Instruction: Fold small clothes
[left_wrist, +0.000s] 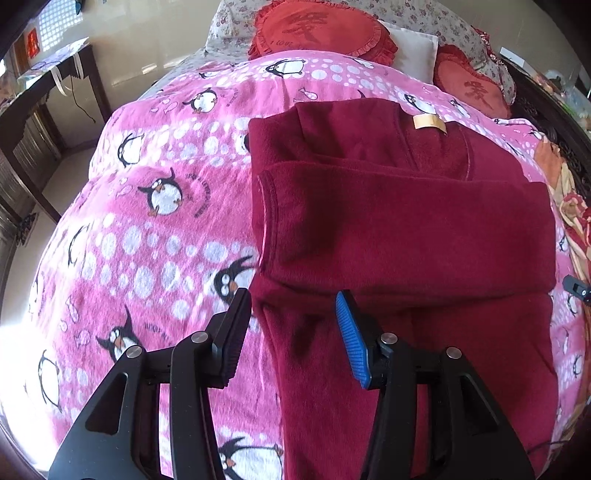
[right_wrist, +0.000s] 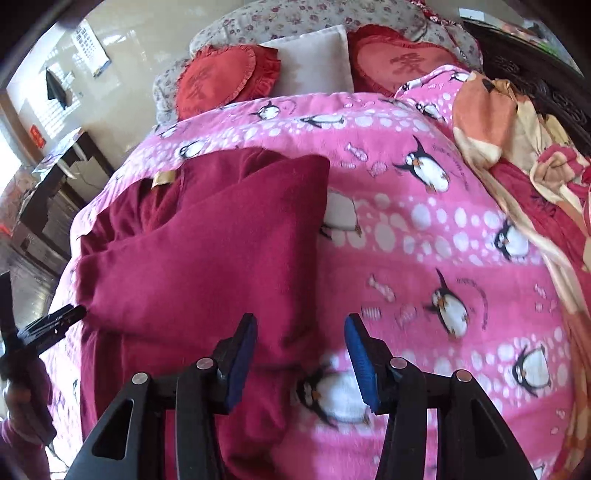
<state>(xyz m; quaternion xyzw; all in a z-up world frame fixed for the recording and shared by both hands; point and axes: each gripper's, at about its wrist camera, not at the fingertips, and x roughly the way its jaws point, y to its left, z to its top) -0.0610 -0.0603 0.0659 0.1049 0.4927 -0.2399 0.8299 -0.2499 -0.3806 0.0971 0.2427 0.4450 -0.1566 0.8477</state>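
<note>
One maroon garment (left_wrist: 406, 229) folded on penguin blanket (left_wrist: 147, 240), two heart cushions (right_wrist: 218, 79)

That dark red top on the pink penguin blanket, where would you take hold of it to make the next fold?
Probably at the two near corners of the dark red top, along the edge closest to the grippers. The sleeves are already folded across it, so the part left to fold is the long lower half. The left gripper and right gripper hover open over its left and right edges, suited to come in from each side.

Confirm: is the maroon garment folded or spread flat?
Partly folded: the maroon garment has a sleeve laid across its body, with a tan neck label exposed above it.
</note>
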